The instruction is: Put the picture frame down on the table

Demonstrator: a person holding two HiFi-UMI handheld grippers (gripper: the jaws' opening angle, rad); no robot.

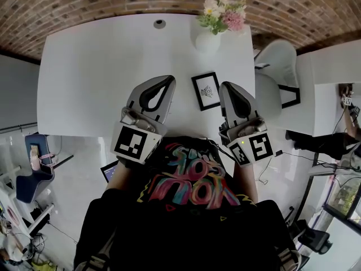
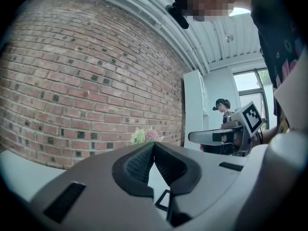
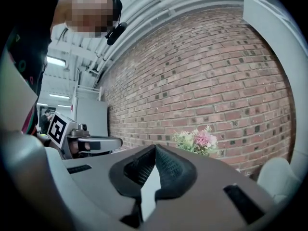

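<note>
Head view: the picture frame (image 1: 206,91) lies flat on the white table (image 1: 90,78), between the left gripper (image 1: 167,81) and right gripper (image 1: 228,87), held by neither (a flower vase (image 1: 208,38) stands beyond it); left gripper view: jaws pressed together on nothing, a frame corner showing below them; right gripper view: jaws likewise together and empty; the put-down looks done, with only drawing clear left.
</note>
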